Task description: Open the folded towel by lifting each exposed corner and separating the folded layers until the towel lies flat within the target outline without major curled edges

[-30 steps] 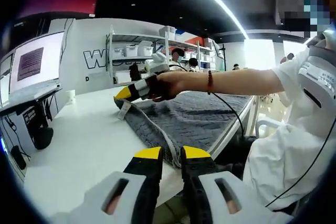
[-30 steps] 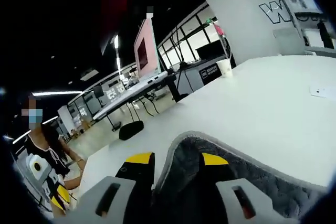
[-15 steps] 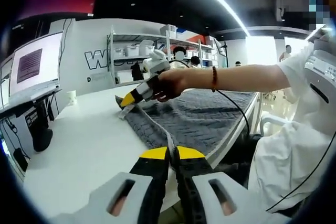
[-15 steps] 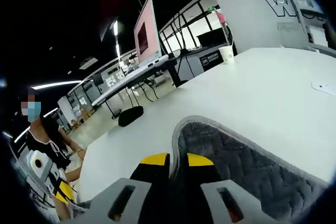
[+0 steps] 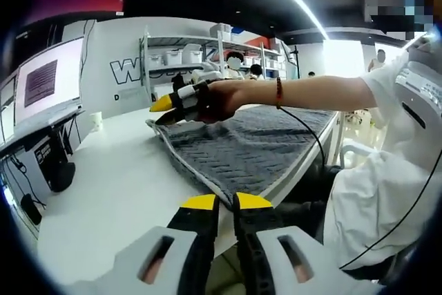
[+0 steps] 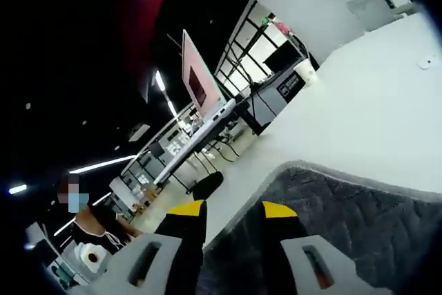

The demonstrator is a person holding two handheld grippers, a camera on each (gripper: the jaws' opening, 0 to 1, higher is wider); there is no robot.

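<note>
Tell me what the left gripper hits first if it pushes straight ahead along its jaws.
Most likely nothing new: the left gripper is already shut on the grey towel's near corner, so it would just shove that fabric forward across the white table.

Grey towel (image 5: 248, 146) spread across the white table (image 5: 103, 184), centre of frame. Left gripper (image 5: 219, 203) at bottom centre, yellow-tipped jaws pinched together on the towel's near corner. Right gripper (image 5: 166, 103) at upper centre, held in a hand (image 5: 214, 100), at the towel's far corner; jaw state unclear. Monitor (image 5: 43, 81) at upper left, shelving (image 5: 183, 60) behind.
</note>
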